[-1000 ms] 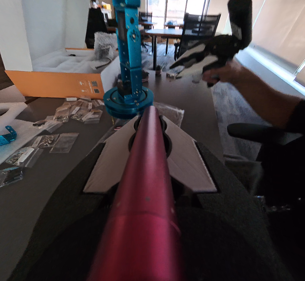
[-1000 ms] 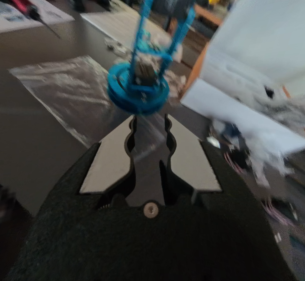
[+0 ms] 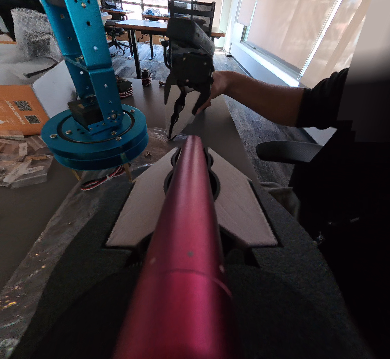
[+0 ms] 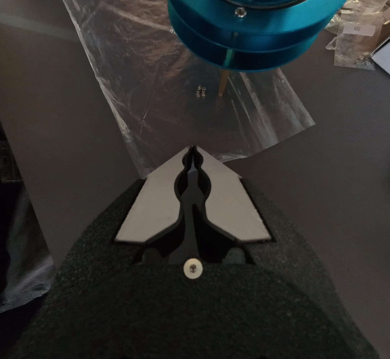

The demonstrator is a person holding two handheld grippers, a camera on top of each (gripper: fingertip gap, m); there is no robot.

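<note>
Left tool (image 3: 191,154) round magenta cylinder (image 3: 185,232) (right tool (image 4: 193,150) closed, empty)

Blue base (image 4: 242,38) — glossy anodised metal

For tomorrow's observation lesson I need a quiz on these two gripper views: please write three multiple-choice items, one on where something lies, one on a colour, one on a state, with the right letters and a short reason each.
1. Where do the small loose screws lie?
A. on the clear plastic sheet
B. inside the orange box
C. on the floor

2. What colour is the round base of the metal arm?
A. yellow
B. blue
C. white

3. How does the right gripper stand?
A. wide open
B. clamped on a cup
C. shut, tips meeting

Key: 1 A, the screws rest on the sheet beside a brass leg; 2 B, both views show it blue; 3 C, its tips touch with nothing visible between them.
</note>
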